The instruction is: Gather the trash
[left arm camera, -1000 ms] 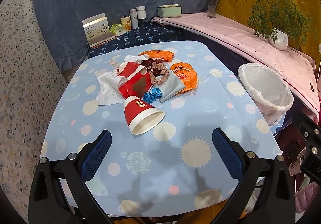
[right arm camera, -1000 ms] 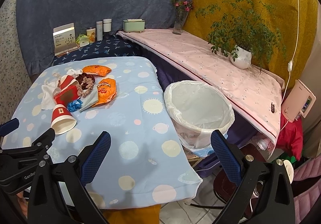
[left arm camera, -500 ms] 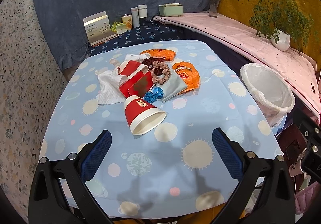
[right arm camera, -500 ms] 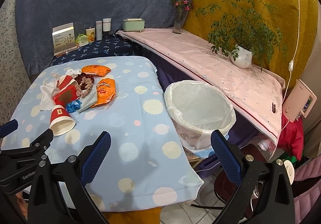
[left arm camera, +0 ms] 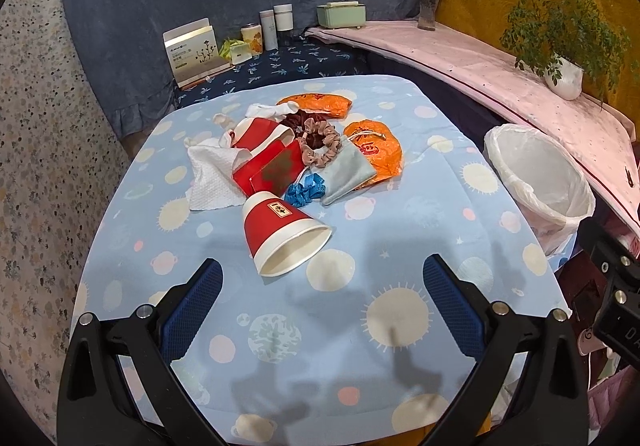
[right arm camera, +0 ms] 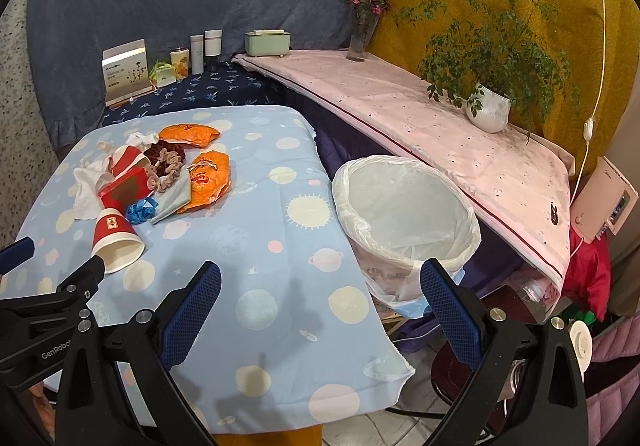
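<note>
A red paper cup (left arm camera: 280, 232) lies on its side on the blue dotted tablecloth (left arm camera: 360, 326), mouth toward me. Behind it is a pile: a red box (left arm camera: 272, 170), white tissue (left arm camera: 212, 174), blue ribbon (left arm camera: 304, 194), grey pouch (left arm camera: 346, 174), scrunchies (left arm camera: 320, 142) and two orange wrappers (left arm camera: 376, 150). My left gripper (left arm camera: 320, 306) is open and empty, just short of the cup. My right gripper (right arm camera: 320, 310) is open and empty over the table's right edge, beside the white-lined trash bin (right arm camera: 404, 222). The cup (right arm camera: 114, 242) and pile (right arm camera: 160, 174) lie to its left.
The bin (left arm camera: 540, 182) stands off the table's right side. A pink-covered shelf (right arm camera: 420, 114) behind it carries a potted plant (right arm camera: 488, 86) and a flower vase (right arm camera: 362, 30). A dark blue ledge (left arm camera: 272, 66) at the back holds boxes and bottles.
Both grippers have moved slightly forward toward the table; the cup looms a little larger in the left wrist view. Nothing on the table has moved.
</note>
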Demonstrator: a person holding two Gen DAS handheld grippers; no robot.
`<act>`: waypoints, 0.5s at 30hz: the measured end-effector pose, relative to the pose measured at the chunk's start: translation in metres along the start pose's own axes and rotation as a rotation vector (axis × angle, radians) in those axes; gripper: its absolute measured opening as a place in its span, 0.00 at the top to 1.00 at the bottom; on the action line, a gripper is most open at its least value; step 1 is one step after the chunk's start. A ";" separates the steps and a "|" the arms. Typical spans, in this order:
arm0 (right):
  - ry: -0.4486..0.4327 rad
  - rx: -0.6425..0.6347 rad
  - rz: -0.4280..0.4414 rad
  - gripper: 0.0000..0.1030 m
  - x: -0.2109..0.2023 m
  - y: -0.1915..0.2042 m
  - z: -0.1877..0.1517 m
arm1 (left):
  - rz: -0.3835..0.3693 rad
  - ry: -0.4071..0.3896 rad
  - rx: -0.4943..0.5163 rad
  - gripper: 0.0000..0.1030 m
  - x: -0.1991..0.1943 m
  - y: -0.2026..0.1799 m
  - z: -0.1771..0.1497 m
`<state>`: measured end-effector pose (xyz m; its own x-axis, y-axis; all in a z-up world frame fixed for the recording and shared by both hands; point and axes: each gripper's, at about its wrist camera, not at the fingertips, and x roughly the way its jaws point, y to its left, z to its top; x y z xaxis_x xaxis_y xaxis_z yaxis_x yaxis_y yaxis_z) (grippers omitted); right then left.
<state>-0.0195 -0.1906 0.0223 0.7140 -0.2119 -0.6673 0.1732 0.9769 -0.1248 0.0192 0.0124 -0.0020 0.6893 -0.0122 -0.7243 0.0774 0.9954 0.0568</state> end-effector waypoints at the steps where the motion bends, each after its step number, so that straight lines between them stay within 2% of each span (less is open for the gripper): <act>1: 0.002 0.000 0.000 0.07 0.002 0.000 0.001 | 0.000 0.002 -0.001 0.07 0.002 0.000 0.001; 10: 0.018 0.007 -0.012 0.07 0.022 0.000 0.005 | 0.000 0.022 -0.020 0.07 0.018 0.006 0.007; 15: -0.009 0.028 -0.032 0.07 0.025 -0.002 0.009 | -0.005 0.009 -0.024 0.07 0.023 0.010 0.010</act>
<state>0.0039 -0.1980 0.0123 0.7137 -0.2431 -0.6569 0.2146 0.9686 -0.1253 0.0434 0.0216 -0.0116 0.6823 -0.0163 -0.7309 0.0636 0.9973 0.0371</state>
